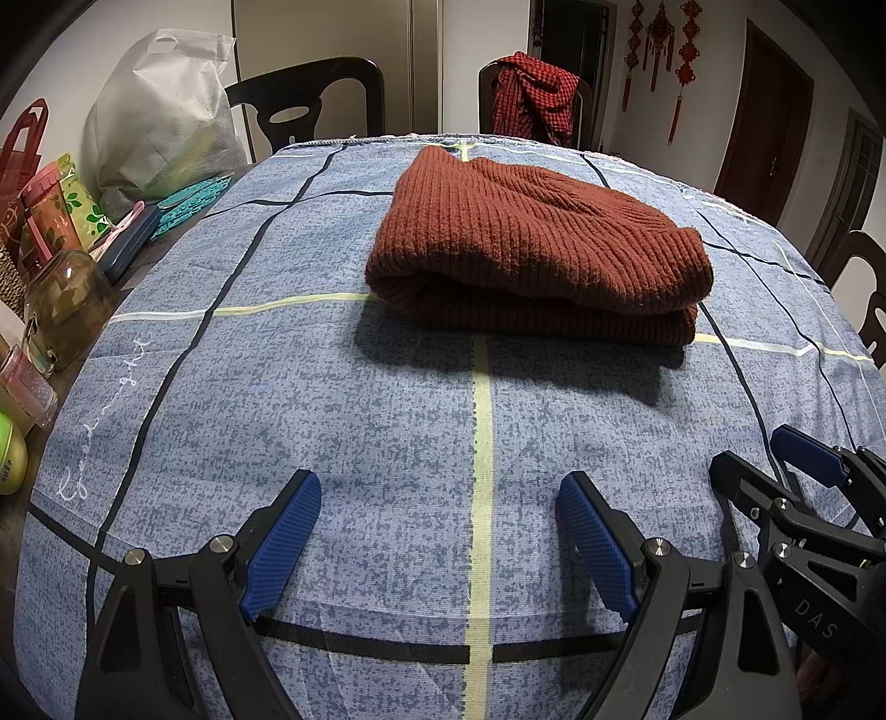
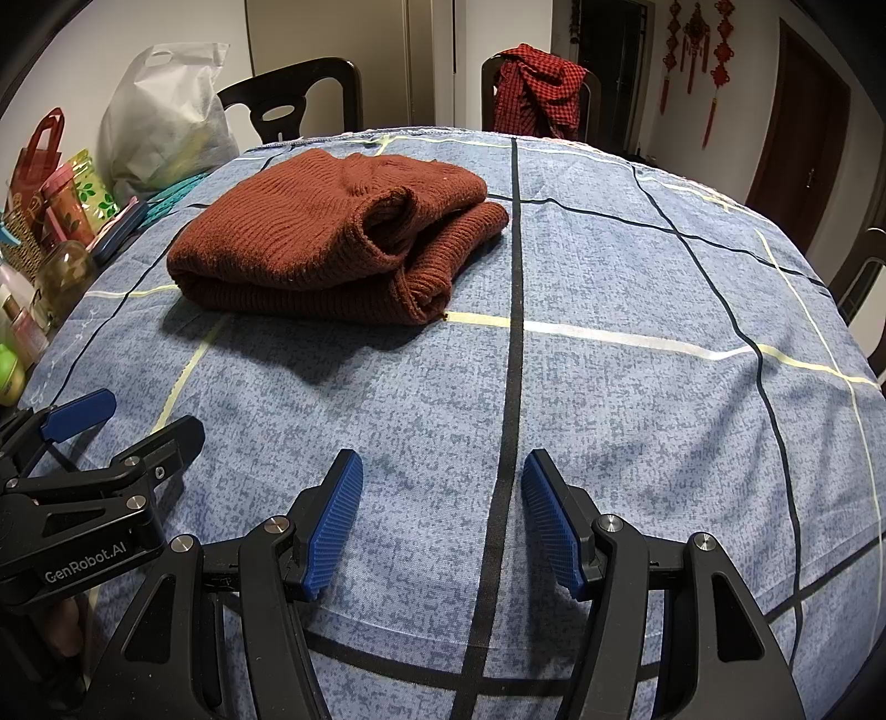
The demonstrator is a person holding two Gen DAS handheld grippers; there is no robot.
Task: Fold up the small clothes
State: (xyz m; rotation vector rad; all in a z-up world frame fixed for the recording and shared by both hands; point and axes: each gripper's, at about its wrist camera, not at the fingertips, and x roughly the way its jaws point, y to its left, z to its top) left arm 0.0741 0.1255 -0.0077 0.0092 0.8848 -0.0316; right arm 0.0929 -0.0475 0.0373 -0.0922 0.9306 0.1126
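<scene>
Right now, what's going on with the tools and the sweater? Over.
Left tool open, empty. Right tool open, empty. Sweater folded on the cloth, untouched. Nothing in the way.

Black grippers [image 1: 437, 545], ribbed blue pads [image 2: 335, 526], silver screws, white lettering

This is a home, most likely a dining room. A table [image 1: 387, 443] is covered by a blue checked cloth and ringed by dark wooden chairs [image 1: 310, 99], one at 11 o'clock and another at 12 with a red checked shirt [image 1: 534, 94] thrown over its back. Red knot ornaments [image 1: 662, 44] hang on the white wall at 1 o'clock, beside brown doors [image 1: 769, 111]. Along the table's edge at 9 to 10 o'clock sits household clutter: a white bag [image 1: 160, 111], a red bag [image 1: 25, 144], a jar [image 1: 66, 304] and small bottles [image 1: 27, 382].
</scene>
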